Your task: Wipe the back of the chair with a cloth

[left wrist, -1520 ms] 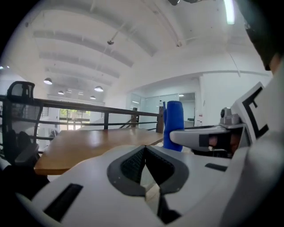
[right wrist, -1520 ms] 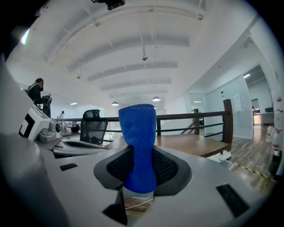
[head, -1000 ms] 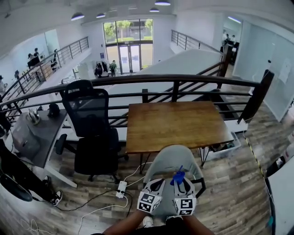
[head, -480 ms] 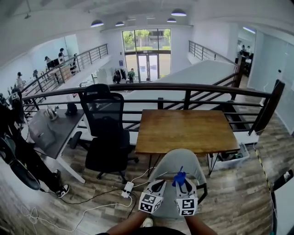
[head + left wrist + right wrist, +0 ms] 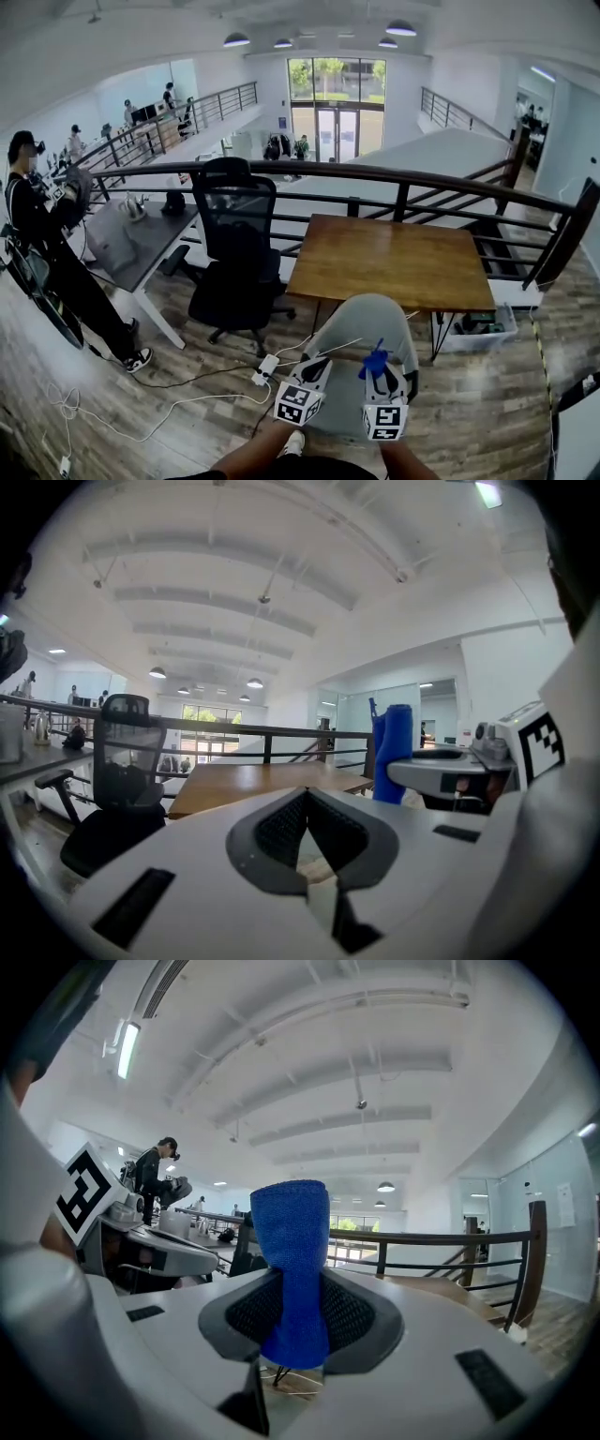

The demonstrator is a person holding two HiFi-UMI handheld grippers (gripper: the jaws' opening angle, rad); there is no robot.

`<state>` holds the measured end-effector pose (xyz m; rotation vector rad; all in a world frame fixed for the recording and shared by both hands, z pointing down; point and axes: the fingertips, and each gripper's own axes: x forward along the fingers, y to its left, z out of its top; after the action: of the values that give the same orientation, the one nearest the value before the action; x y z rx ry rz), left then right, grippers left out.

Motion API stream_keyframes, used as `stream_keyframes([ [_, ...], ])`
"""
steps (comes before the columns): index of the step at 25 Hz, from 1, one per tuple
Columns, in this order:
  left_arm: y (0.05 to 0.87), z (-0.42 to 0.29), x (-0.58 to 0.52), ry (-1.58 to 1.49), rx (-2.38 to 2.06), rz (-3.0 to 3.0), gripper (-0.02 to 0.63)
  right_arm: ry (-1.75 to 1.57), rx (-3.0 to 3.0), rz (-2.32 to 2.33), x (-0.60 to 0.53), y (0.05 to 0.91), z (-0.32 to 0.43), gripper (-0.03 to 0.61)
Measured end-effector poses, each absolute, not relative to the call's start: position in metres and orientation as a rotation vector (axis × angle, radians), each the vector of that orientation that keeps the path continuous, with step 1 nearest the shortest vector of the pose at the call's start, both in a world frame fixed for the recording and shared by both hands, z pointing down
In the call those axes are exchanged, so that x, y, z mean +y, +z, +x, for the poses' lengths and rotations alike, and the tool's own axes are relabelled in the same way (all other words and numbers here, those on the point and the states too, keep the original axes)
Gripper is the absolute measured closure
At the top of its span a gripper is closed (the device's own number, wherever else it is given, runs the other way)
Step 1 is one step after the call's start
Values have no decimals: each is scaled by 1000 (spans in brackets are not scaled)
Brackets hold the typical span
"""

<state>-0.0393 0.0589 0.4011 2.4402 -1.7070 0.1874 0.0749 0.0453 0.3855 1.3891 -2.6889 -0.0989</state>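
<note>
A grey shell chair [image 5: 361, 323] faces the wooden table, its back towards me. Both grippers hang side by side over the near top of that back. My right gripper [image 5: 380, 371] [image 5: 298, 1327] is shut on a blue cloth [image 5: 375, 360] [image 5: 292, 1251], which sticks up in a folded strip from between the jaws. My left gripper [image 5: 315, 369] [image 5: 307, 844] is shut with nothing in it. In the left gripper view the cloth [image 5: 394, 754] stands up at the right. The chair does not show clearly in either gripper view.
The wooden table [image 5: 394, 262] stands just beyond the chair, against a dark railing [image 5: 441, 183]. A black office chair [image 5: 234, 262] and a grey desk [image 5: 127, 244] are to the left. A person [image 5: 42, 244] stands at far left. A power strip [image 5: 265, 367] and cables lie on the floor.
The head view has swung left, so the table and chairs sit further right and a person has come into view. The grippers have stayed over the chair back, a little further apart.
</note>
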Motion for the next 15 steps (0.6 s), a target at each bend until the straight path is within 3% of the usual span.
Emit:
stream_keyframes([
  [15, 404, -6, 76, 195, -1733, 2465, 611, -139, -2715, 1366, 52, 384, 90, 459],
])
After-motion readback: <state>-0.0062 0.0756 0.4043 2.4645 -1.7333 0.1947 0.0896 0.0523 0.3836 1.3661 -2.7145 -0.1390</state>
